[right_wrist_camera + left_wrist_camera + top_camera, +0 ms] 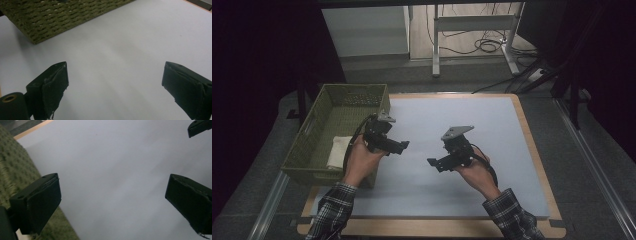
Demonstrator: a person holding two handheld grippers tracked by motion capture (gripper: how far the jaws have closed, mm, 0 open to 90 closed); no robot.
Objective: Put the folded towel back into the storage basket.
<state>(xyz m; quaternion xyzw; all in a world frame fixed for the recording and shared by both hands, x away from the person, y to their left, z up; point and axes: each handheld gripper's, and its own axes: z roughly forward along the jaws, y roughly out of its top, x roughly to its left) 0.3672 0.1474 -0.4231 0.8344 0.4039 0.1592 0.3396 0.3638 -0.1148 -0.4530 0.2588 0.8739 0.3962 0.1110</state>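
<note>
While the folded cloth lies in the basket, both grippers (left, right) hover wide-jawed, empty; judged complete, withdrawal next.

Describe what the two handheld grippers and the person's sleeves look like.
Both the left gripper and the right gripper are black, with two blocky jaws, a grey three-cornered plate on top and a black cable trailing behind. The sleeves are dark plaid with pale lines.
</note>
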